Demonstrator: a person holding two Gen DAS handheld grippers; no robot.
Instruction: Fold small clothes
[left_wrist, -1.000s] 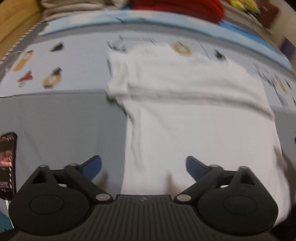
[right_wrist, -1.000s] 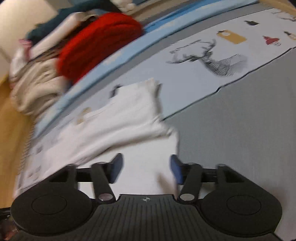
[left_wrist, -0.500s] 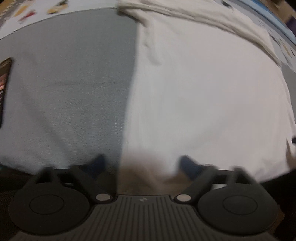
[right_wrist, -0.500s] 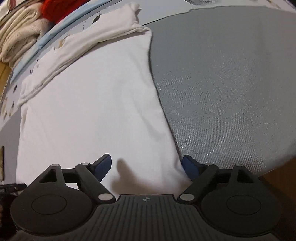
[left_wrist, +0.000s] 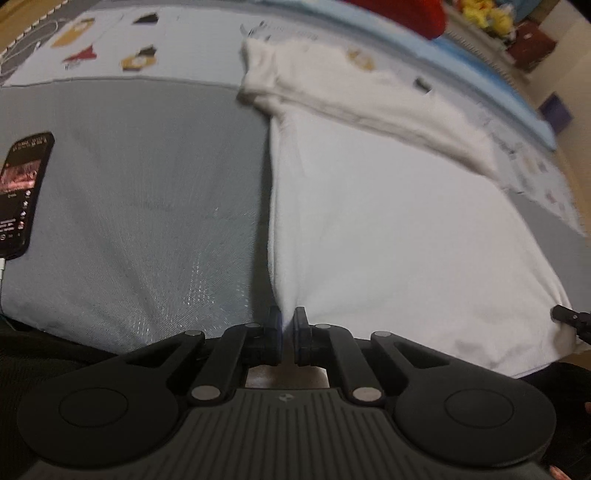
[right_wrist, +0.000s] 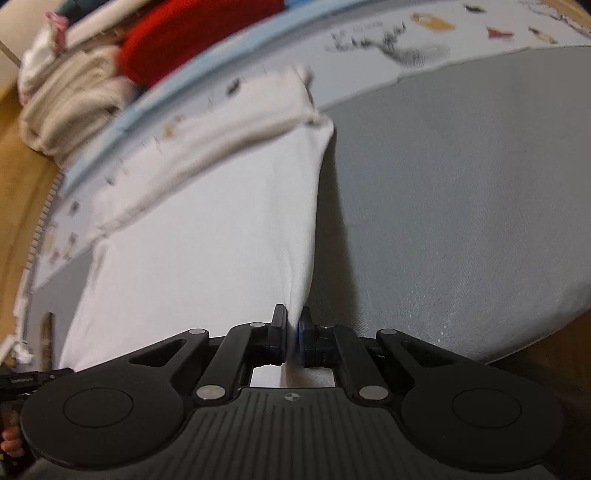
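The left gripper (left_wrist: 287, 322) sits at the bottom centre of the left wrist view with its jaws just closed onto the near left corner of a white T-shirt (left_wrist: 388, 221), the cloth pinched between the pads and drawn into a small tented ridge that runs up the frame from the fingertips. The right gripper (right_wrist: 293, 322), at the bottom centre of the right wrist view, has likewise just closed, and it pinches the shirt's (right_wrist: 207, 243) near right corner, with the fabric pulled up in a taut fold and a shadow beside it on the cover. From both corners the shirt spreads away over a grey bed cover (left_wrist: 147, 192), its far part already folded over in a thick band along the upper middle of each frame, lying partly on a pale printed band of the bedding with small drawn figures (left_wrist: 110, 48). At the left edge of the left view a phone (left_wrist: 24, 192) with a lit screen lies on the grey cover, well apart from the shirt. In the upper left of the right view a red garment (right_wrist: 192, 33) and a heap of cream clothes (right_wrist: 70, 99) lie beyond the shirt, blurred.
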